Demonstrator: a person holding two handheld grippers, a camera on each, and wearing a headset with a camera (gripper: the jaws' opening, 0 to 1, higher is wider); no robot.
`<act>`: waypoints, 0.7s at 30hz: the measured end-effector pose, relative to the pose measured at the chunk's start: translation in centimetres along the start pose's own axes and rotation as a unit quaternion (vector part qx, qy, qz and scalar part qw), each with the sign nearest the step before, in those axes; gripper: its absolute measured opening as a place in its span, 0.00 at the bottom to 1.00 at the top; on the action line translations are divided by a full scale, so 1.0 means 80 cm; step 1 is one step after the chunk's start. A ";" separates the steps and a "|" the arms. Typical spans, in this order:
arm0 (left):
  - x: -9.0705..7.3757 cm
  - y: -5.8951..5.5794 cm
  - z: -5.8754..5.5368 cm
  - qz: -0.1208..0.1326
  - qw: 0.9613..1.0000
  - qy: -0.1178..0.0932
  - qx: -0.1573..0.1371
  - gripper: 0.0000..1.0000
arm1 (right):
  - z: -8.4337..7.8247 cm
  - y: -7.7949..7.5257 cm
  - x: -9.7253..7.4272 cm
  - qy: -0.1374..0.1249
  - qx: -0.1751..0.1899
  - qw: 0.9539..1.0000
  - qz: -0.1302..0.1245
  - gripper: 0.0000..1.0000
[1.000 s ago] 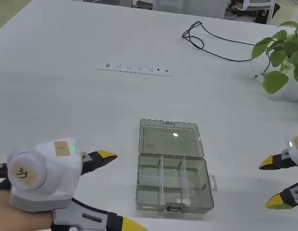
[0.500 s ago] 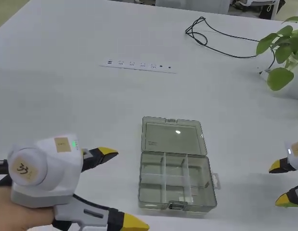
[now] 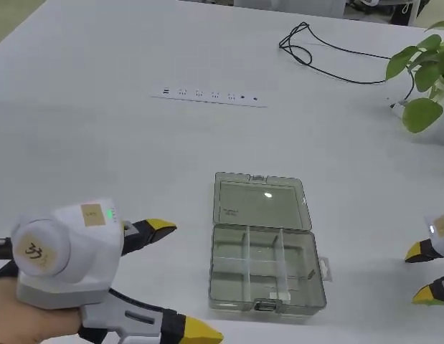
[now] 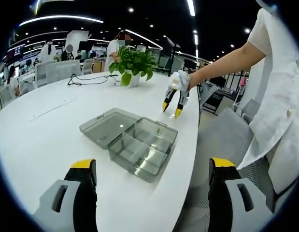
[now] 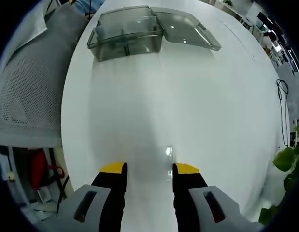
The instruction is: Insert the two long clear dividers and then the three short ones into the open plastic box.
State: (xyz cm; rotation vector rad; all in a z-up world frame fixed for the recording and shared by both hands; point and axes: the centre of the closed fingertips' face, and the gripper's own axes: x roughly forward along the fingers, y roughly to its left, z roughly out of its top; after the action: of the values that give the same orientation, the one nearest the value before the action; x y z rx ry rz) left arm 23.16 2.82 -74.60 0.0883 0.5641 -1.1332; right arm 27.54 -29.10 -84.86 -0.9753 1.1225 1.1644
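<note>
- Jaws spread wide on the left gripper [image 3: 180, 279], nothing between the yellow tips. It hovers above the worktop [image 3: 100, 143] left of the plastic box [image 3: 268, 269], likely parked on standby.
- Its own view looks across the box [image 4: 135, 140] between the parted jaws, so it is aimed at the work, not at a loose part.
- Right gripper [image 3: 426, 272] has its jaws released and grips nothing. It sits low at the right edge of the head view, well apart from the box.
- In the right gripper view a small clear piece [image 5: 168, 152] lies flat on the worktop just ahead of the tips. It may be a short divider, but it is too faint to tell. The jaws face it, which reads as lining up for a pick.
- The box sits close to the worktop's near edge by the person, within easy reach of both hands.
- Lid [image 3: 261, 201] lies folded back flat toward the far side, which leaves the base clear from above.
- Clear dividers [image 3: 247, 251] stand in the base: two lengthwise, with a cross line between them. The cross pieces cannot be counted.
- My read: the long ones are seated and the short ones are partly done.
- Power strip [image 3: 211, 97], black cable [image 3: 329, 50] and potted plant [image 3: 422, 79] sit toward the far side, out of the way.
</note>
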 end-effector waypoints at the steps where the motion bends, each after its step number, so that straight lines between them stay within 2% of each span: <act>1: 0.000 0.000 0.000 0.000 1.000 0.000 0.000 0.99 | 0.000 -0.001 0.000 -0.001 0.002 1.000 -0.001 0.36; 3: 0.000 0.000 0.000 0.001 1.000 0.001 0.001 0.99 | -0.001 -0.002 0.000 -0.001 0.004 1.000 -0.002 0.33; 14: -0.001 -0.001 0.000 -0.001 1.000 0.002 0.003 0.99 | 0.000 -0.001 -0.002 0.008 -0.007 1.000 -0.012 0.33; 21: -0.003 -0.001 0.002 0.000 1.000 0.001 0.006 0.99 | 0.017 0.001 -0.015 -0.013 -0.001 1.000 -0.027 0.33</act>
State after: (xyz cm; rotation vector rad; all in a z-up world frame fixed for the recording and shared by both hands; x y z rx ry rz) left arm 23.11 2.95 -74.34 0.0992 0.5583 -1.1373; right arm 27.64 -27.97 -83.46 -0.9825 1.0683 1.1323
